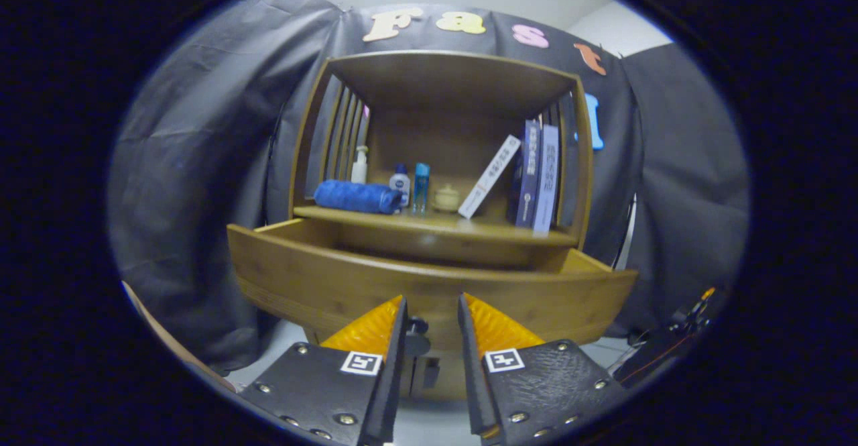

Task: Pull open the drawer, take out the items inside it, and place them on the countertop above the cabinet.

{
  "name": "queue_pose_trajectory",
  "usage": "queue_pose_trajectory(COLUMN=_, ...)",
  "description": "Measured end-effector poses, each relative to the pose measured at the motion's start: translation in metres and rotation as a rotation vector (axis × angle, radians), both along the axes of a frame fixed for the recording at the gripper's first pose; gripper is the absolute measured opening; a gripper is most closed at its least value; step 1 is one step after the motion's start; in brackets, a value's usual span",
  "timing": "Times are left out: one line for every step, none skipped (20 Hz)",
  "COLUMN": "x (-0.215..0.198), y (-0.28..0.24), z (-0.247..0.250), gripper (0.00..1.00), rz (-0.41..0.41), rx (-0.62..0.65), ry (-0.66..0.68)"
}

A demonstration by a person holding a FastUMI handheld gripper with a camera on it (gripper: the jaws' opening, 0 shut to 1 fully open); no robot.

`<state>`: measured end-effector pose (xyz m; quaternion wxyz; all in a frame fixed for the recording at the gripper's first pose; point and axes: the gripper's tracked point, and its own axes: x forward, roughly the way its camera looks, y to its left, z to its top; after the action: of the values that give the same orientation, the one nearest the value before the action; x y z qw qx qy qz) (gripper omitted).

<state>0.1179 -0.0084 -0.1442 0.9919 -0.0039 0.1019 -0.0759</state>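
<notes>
- The gripper (432,305) sits low in front of the drawer (429,285), its two fingers parted by a narrow gap, with nothing pinched between them.
- Just beside the left finger, a small dark knob (417,327) on the drawer front is partly covered by that finger; whether the finger touches it cannot be told.
- The drawer is pulled out from the cabinet (442,157), its curved wooden front just ahead of the fingertips.
- The drawer's inside is mostly hidden behind its own front; only the inner walls (402,231) show, so any items in it cannot be seen.
- The countertop (436,223) lies just above the open drawer, inside the cabinet's open box with slatted sides.
- On the countertop, from left: a rolled blue towel (357,196), a white pump bottle (360,164) behind it, a small white bottle with a blue cap (400,183), and a slim blue bottle (421,188).
- A small pale lidded jar (446,198) stands near the middle; its detail is hard to make out.
- A white book (489,176) leans tilted toward upright dark and light-blue books (538,178) at the right side.
- Below the drawer the cabinet base is blocked by the fingers.
</notes>
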Motion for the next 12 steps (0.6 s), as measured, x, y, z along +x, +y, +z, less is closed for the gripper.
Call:
queue_pose_trajectory(x=0.006, y=0.001, z=0.012, gripper=0.42, rz=0.013, rx=-0.01, ry=-0.011)
queue_pose_trajectory(x=0.014, y=0.001, z=0.022, gripper=0.42, rz=0.026, rx=-0.016, ry=-0.02)
queue_pose_trajectory(x=0.023, y=0.004, z=0.034, gripper=0.42, rz=0.042, rx=-0.015, ry=-0.028)
queue_pose_trajectory(x=0.035, y=0.005, z=0.044, gripper=0.42, rz=0.06, rx=-0.011, ry=-0.033)
queue_pose_trajectory(x=0.047, y=0.005, z=0.054, gripper=0.42, rz=0.073, rx=-0.009, ry=-0.033)
queue_pose_trajectory(x=0.062, y=0.005, z=0.06, gripper=0.41, rz=0.087, rx=-0.01, ry=-0.023)
queue_pose_trajectory(x=0.075, y=0.005, z=0.062, gripper=0.41, rz=0.104, rx=-0.011, ry=0.003)
queue_pose_trajectory(x=0.088, y=0.008, z=0.061, gripper=0.41, rz=0.127, rx=-0.006, ry=0.04)
queue_pose_trajectory(x=0.1, y=0.011, z=0.061, gripper=0.41, rz=0.144, rx=0.01, ry=0.063)
queue_pose_trajectory(x=0.113, y=0.013, z=0.06, gripper=0.41, rz=0.158, rx=0.018, ry=0.087)
queue_pose_trajectory(x=0.124, y=0.015, z=0.05, gripper=0.45, rz=0.174, rx=0.013, ry=0.143)
queue_pose_trajectory(x=0.128, y=0.017, z=0.035, gripper=0.49, rz=0.2, rx=0.011, ry=0.221)
